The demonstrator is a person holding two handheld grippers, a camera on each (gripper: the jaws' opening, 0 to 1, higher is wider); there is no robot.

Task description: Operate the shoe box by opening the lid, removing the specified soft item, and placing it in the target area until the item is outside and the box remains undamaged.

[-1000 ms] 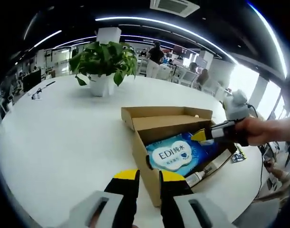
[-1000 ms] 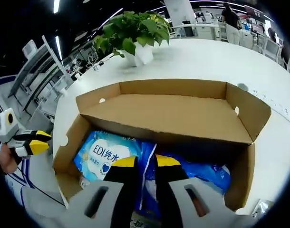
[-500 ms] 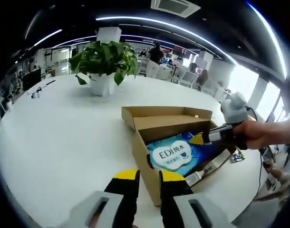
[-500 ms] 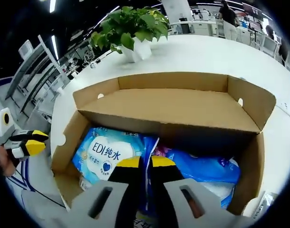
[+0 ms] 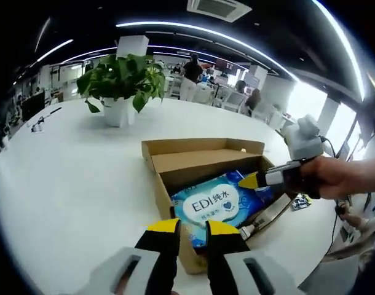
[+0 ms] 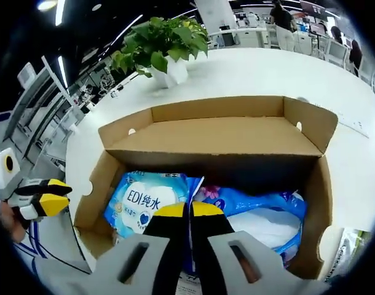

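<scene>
An open cardboard shoe box (image 5: pixel 157 149) sits on the white table, its lid (image 6: pixel 218 138) folded back. Inside lies a soft blue wipes pack (image 5: pixel 210 203) printed "EDI", beside a second blue flowered pack (image 6: pixel 255 203). My right gripper (image 6: pixel 189 212) reaches down into the box with its jaws pressed together on the raised edge of the blue wipes pack (image 6: pixel 143 198). In the left gripper view it comes in from the right as yellow tips (image 5: pixel 250 180), held by a hand (image 5: pixel 335 175). My left gripper (image 5: pixel 192 228) hovers at the box's near corner, slightly open and holding nothing. It also appears as a gripper at the left (image 6: pixel 49 198).
A potted green plant (image 5: pixel 117 83) stands on the table behind the box (image 6: pixel 160 46). Small printed packets lie on the table to the right of the box (image 5: pixel 300 201) (image 6: pixel 347 252). People and desks fill the far background.
The right gripper's jaws have narrowed from a clear gap to nearly touching, pinching the wipes pack's edge. The left gripper stayed the same while its view drifted slightly.
</scene>
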